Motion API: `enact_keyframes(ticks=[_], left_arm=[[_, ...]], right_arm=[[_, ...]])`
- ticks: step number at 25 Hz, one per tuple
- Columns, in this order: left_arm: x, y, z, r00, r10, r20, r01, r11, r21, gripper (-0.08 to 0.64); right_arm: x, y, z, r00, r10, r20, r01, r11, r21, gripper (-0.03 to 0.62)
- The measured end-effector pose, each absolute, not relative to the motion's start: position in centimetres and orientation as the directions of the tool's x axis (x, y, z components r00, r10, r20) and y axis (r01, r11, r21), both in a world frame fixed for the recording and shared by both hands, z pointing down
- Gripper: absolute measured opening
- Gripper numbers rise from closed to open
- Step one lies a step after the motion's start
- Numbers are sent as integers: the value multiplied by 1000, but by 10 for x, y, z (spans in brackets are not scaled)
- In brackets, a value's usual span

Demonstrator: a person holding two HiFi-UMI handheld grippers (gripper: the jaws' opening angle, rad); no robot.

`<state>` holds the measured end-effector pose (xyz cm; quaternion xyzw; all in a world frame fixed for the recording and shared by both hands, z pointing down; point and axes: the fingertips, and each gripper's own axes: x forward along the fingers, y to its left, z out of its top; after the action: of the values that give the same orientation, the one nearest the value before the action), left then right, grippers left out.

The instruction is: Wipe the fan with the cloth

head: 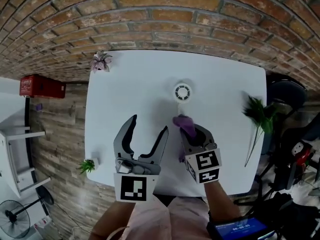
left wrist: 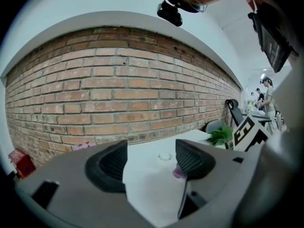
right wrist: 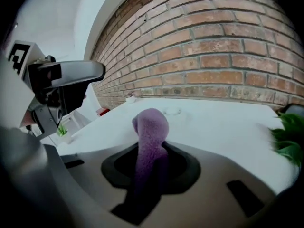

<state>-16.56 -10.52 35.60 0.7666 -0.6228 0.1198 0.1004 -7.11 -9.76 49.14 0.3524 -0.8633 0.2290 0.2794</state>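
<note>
Table (head: 140, 84) with fan (head: 182, 92) against brick wall (head: 165, 19)

The cloth (right wrist: 151, 127) is a purple, fuzzy fabric with a short nap like terry, matt all over. The right gripper (head: 195, 131) pinching it has a smooth, matt grey shell that looks like plastic, with a darker lining round the jaws. The left gripper (head: 149, 123) has the same grey matt shell, and its pads (left wrist: 192, 158) are dark and finely ribbed. The table (head: 130, 89) is white and smooth with a dull, even finish (no grain or pattern shows). The fan (head: 182, 92) looks like smooth white plastic. The brick wall (head: 150, 14) is rough and matt, reddish-brown with pale mortar joints. The floor (head: 60, 134) shows grained, wood-look planks.
</note>
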Motion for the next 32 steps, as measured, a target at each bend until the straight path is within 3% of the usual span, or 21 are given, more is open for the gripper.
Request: enact_keyframes(ticks=[3, 8, 13, 19, 32], left_arm=[[-162, -106, 351, 205, -931, 302, -976, -217, -6, 310], [-156, -106, 346, 218, -928, 301, -972, -235, -19, 310], [-155, -115, 347, 229, -925, 303, -967, -251, -36, 310], [-161, -128, 352, 237, -917, 321, -962, -267, -52, 314], [-95, -158, 448, 456, -687, 567, -800, -595, -79, 339]], right_arm=[[-83, -92, 483, -623, -483, 615, -720, 662, -209, 92], [-46, -111, 473, -547, -581, 603, -801, 572, -175, 92], [-45, -116, 491, -517, -540, 663, -816, 544, -194, 92], [-84, -113, 500, -580, -479, 659, -771, 583, -255, 92], [1, -108, 481, -510, -561, 652, -837, 497, -228, 92]])
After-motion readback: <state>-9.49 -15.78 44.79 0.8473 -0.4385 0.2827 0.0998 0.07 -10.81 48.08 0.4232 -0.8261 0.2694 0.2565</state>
